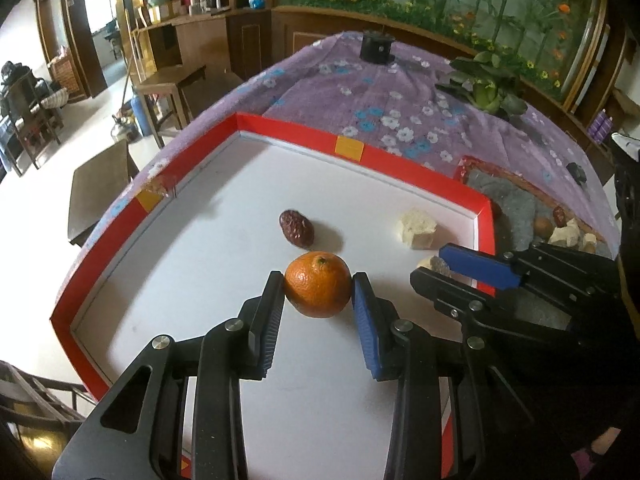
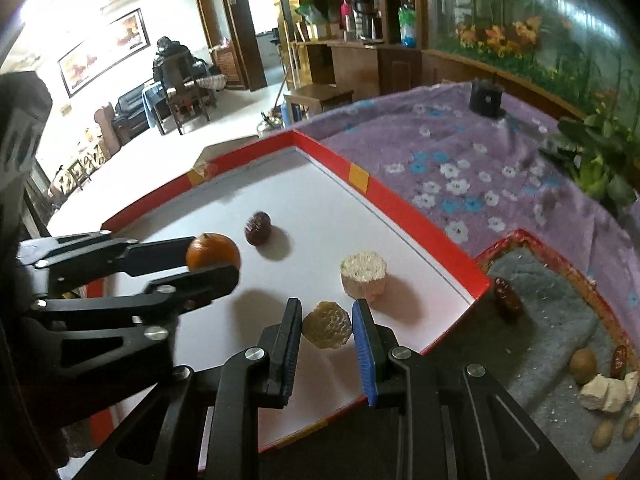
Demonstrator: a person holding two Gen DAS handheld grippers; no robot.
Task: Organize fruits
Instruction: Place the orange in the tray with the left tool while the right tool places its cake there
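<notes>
1. The round orange tangerine (image 1: pixel 318 285) sits between the fingers of the left gripper (image 1: pixel 318 280), over the white floor of the red-rimmed shallow cardboard tray (image 1: pixel 304 133). Both pads touch its sides, so the fingers are pinching it. Whether it rests on the floor or hangs just clear, I cannot tell.

2. The right gripper (image 2: pixel 326 330) pinches a pale tan, bumpy, roughly round fruit piece (image 2: pixel 327 329), low over the near right part of the same tray — the pads press on either flank.

3. Why so, as a judgement: each piece is taken across its widest part, which gives a round thing the least chance of rolling out. Both are held inside the tray rim, so it reads as the place where the fruits are being laid out.

4. Already lying apart on the white floor are a wrinkled dark red date (image 1: pixel 296 229) and a cream-white spongy chunk (image 2: pixel 363 275), spaced as if each has its own spot.

5. Beside the tray on the purple flowered cloth (image 1: pixel 384 92) of the worktop lies a grey-lined red box (image 2: pixel 556 300) with more dates, nuts and pale chunks — probably the source.

6. Pose: both grippers reach forward and tilt downward, side by side, the left one nearer the tray's middle.
</notes>
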